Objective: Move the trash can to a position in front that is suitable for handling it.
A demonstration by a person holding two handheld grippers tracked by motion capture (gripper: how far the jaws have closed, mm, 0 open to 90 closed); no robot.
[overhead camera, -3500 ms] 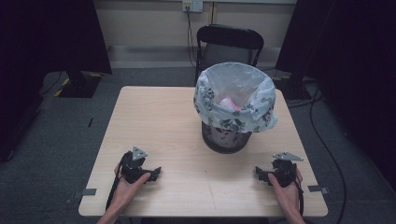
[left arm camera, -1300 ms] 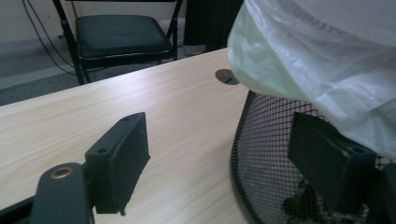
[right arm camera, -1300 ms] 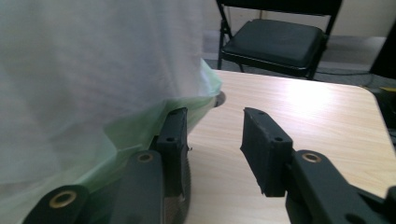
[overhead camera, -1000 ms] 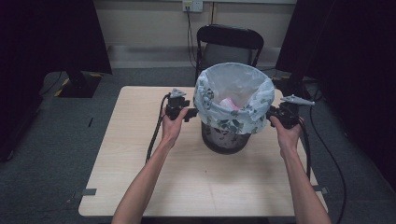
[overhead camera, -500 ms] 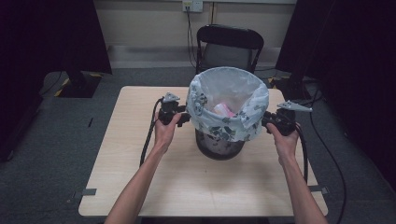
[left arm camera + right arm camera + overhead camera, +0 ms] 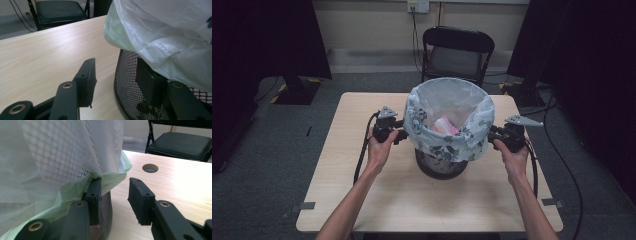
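High view: the black mesh wastebasket [image 6: 442,165], lined with a patterned plastic bag [image 6: 451,131], stands mid-table [image 6: 362,190]; left gripper [image 6: 398,131] at its nine o'clock, right gripper [image 6: 490,135] at three.

Left gripper view: jaws apart beside the mesh.

Right gripper view: jaws apart, one against the bag's hem.

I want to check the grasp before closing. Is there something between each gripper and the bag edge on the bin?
Nothing visible stands in the way. The left gripper is open at the bin, just under the bag edge. The right gripper is open too, one jaw already under the bag's green hem.
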